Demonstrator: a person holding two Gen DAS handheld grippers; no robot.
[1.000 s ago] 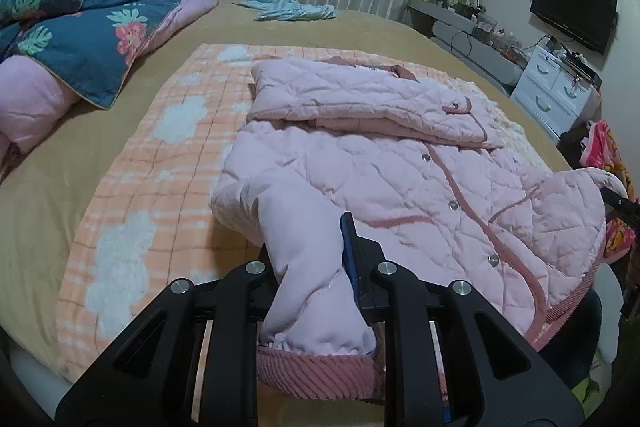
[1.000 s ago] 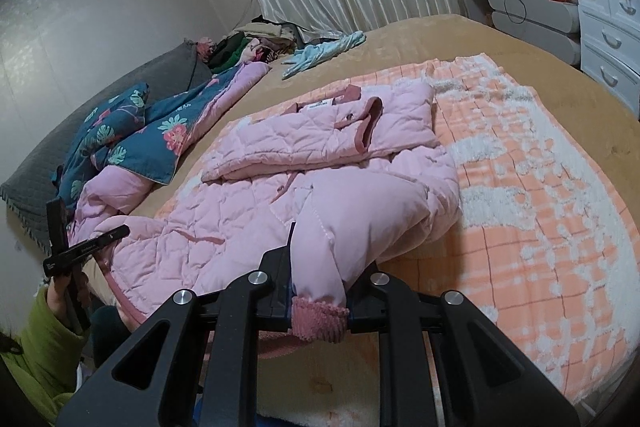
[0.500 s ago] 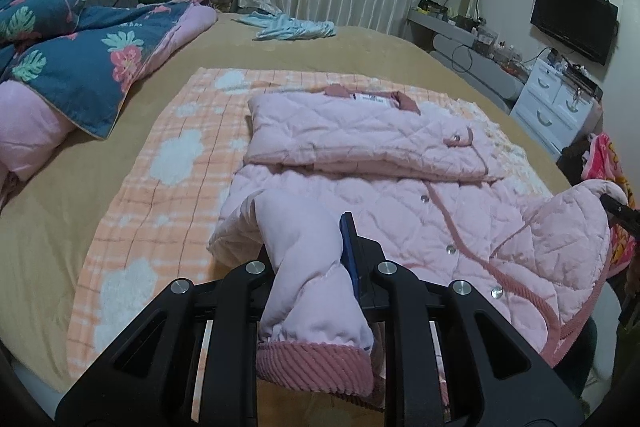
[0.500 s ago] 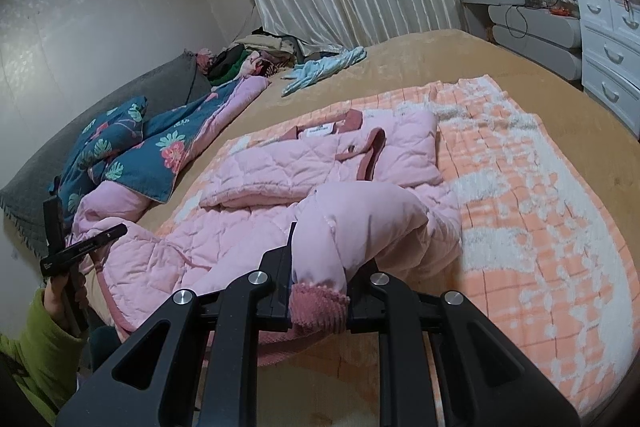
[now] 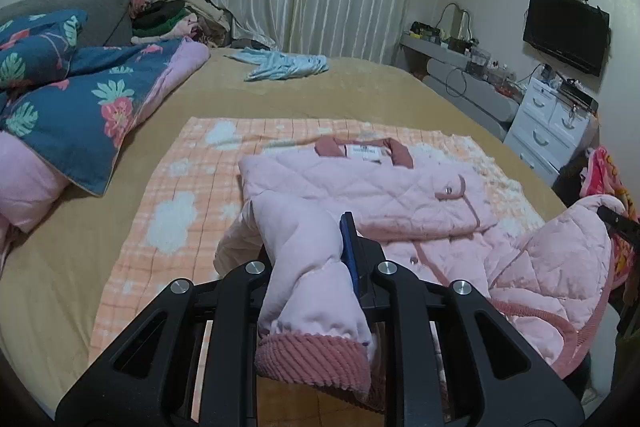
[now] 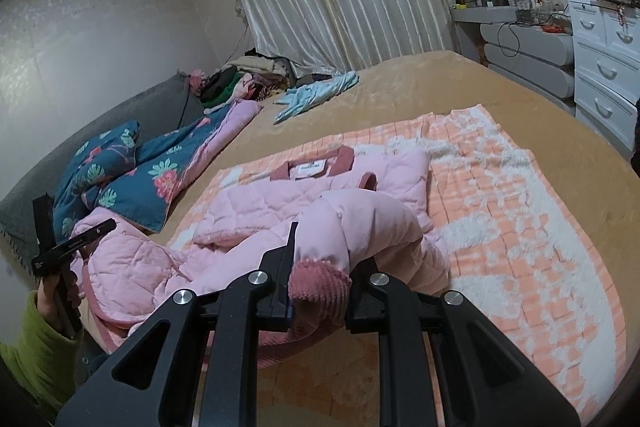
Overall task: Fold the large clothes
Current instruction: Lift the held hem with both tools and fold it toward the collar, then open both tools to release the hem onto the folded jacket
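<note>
Cuffs come first in both wrist views: the left gripper [image 5: 316,267] is clenched on the jacket's left sleeve [image 5: 308,267] just above its ribbed rose cuff [image 5: 316,357], and the right gripper [image 6: 320,267] is clenched on the right sleeve [image 6: 352,223] at its own cuff [image 6: 318,279], both sleeves lifted clear of the bedding. Between and beyond them the pink quilted jacket [image 5: 360,187] lies on the orange checked blanket [image 5: 180,211], its lower part raised and bunched near the foot of the bed, its upper part flat with one front panel already folded across the chest and the collar with its label [image 5: 364,150] pointing toward the curtains. Judging from this, the fold is at an early to middle stage: one flap looks laid over, but the sleeves are not yet tucked onto the body and the hem is not yet brought up toward the collar. Further off on the tan bed cover [image 5: 360,95] sit a floral duvet [image 5: 76,107] and a pale blue garment [image 5: 284,65], both well apart from the jacket.
</note>
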